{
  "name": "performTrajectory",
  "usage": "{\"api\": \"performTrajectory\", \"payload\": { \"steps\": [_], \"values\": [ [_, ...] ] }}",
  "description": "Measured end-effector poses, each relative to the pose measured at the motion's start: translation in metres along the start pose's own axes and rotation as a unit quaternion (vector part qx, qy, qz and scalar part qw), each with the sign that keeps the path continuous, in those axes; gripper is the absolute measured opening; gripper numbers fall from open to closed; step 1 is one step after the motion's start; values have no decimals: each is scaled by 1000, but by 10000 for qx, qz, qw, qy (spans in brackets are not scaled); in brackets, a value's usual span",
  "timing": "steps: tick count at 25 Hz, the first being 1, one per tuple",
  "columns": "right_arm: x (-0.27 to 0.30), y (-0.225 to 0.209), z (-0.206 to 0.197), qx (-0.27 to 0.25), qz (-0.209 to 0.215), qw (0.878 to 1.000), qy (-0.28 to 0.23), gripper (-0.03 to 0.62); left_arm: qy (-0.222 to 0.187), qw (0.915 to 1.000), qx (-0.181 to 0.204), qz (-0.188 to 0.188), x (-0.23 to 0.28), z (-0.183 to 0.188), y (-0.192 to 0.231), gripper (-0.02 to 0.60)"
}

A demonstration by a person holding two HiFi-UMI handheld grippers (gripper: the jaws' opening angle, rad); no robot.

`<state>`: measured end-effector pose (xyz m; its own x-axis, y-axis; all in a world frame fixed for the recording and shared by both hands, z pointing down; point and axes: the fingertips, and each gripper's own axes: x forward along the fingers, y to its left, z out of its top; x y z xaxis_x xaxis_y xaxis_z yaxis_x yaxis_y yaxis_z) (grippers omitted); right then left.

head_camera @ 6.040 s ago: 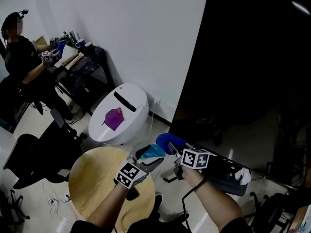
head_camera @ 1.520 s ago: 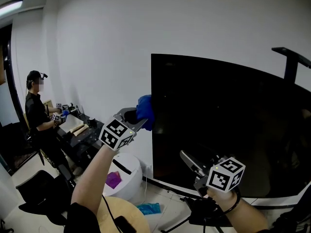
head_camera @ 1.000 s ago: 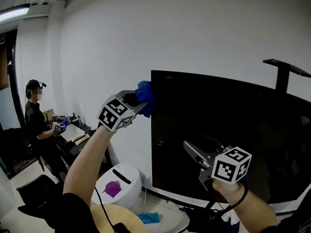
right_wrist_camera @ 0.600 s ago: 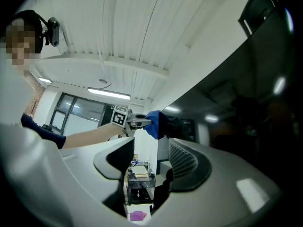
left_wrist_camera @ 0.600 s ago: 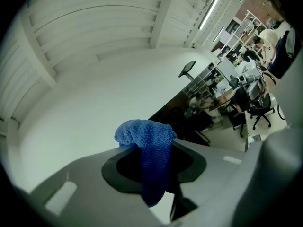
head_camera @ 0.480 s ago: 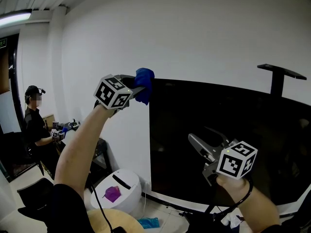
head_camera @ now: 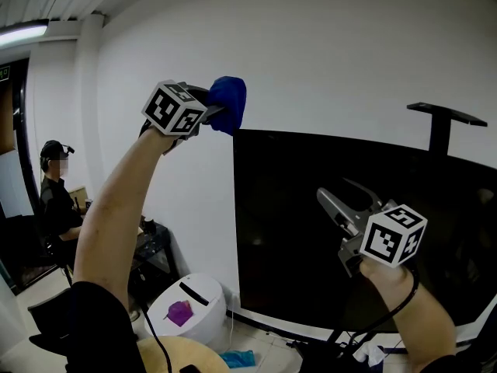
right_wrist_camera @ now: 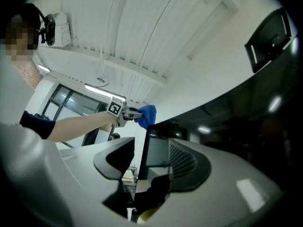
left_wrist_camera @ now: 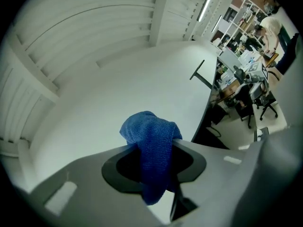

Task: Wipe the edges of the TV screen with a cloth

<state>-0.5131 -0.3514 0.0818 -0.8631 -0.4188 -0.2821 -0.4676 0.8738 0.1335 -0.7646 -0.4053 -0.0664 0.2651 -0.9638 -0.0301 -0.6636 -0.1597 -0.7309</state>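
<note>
The left tool (head_camera: 208,112) is raised high on an outstretched arm, its 2 jaws pressed together on a blue cloth (head_camera: 228,102). In the left gripper view the cloth (left_wrist_camera: 152,148) bunches above the jaws and hangs down through them. The bunched end sits at the top-left corner of the TV (head_camera: 311,231). Whether it touches the edge cannot be told. Behind it is a white wall (head_camera: 326,45).

The right tool (head_camera: 335,193) is held lower, in front of the dark screen, well apart from the cloth. Its jaws are spread and nothing is between them. The right gripper view shows only the TV's left edge and the room beyond through the gap.

A black bracket (head_camera: 441,115) rises above the TV's top edge at the right. Below the left arm stands a white bin (head_camera: 198,301) with a purple rag (head_camera: 179,313) on it, beside the rim of a round wooden tabletop (head_camera: 159,356). A teal rag (head_camera: 237,357) lies on the floor near the TV's lower-left corner. At the far left a person (head_camera: 53,193) in dark clothes sits facing right.
</note>
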Motion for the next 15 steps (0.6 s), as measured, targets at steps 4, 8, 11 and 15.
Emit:
{"api": "performTrajectory", "payload": {
  "steps": [4, 8, 11, 15],
  "values": [
    [-4, -3, 18, -149, -95, 9998, -119, 230, 466, 9953, 845, -96, -8, 1, 2, 120],
    [-9, 2, 20, -157, -52, 9997, -176, 229, 846, 9841, 1468, -529, -6, -2, -21, 120],
    [-11, 7, 14, -123, 9, 9998, -140, 229, 921, 9797, 1603, -775, 3, -1, -41, 120],
    [-15, 11, 9, -90, 23, 9999, -111, 229, 1393, 9596, 2290, -854, 19, -4, -58, 120]
  ]
}}
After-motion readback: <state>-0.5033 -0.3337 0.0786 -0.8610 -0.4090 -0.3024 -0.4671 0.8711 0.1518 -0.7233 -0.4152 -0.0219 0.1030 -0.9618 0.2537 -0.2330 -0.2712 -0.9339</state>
